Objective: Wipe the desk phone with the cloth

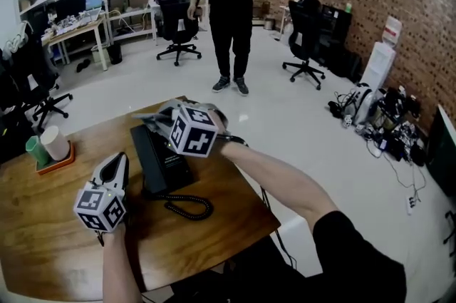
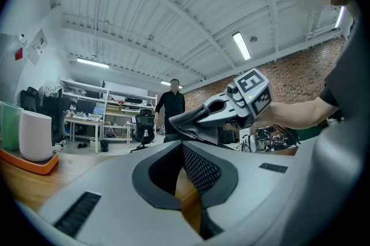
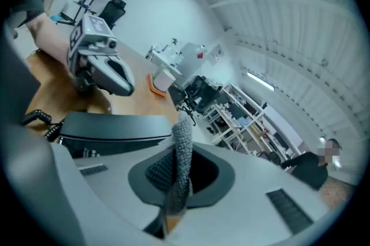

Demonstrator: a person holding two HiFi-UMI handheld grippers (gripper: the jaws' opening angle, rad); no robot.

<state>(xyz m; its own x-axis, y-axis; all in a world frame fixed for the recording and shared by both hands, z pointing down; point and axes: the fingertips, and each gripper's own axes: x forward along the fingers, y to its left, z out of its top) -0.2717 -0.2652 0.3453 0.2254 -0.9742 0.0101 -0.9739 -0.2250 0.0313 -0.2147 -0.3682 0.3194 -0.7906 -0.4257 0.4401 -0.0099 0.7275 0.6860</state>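
**Right gripper clamping the cloth over the far end of the phone**

I am holding the right gripper (image 3: 178,184) with its jaws closed on the cloth (image 3: 182,143), a grey textured strip that is standing up between the pads and poking out past the tips. In the head view this gripper (image 1: 155,119) is hovering over the far end of the desk phone (image 1: 159,159), with the cloth (image 1: 147,116) bunching just beyond the jaws at the phone's far edge. I cannot tell whether the cloth is touching the phone. From the right gripper view the black phone (image 3: 110,126) is lying just beside and below the jaws, to their left.

I am keeping the left gripper (image 2: 184,172) on the near left side of the phone, jaws drawn together with nothing between them and bare wood showing beneath. In the head view it (image 1: 117,165) is sitting close to the phone's left edge, apart from it.

The coiled cord (image 1: 188,207) is lying on the wooden table (image 1: 50,230) at the phone's near end. Two cups on an orange tray (image 1: 51,149) are standing at the table's far left. A person in black (image 1: 231,2) is standing on the floor beyond the table.
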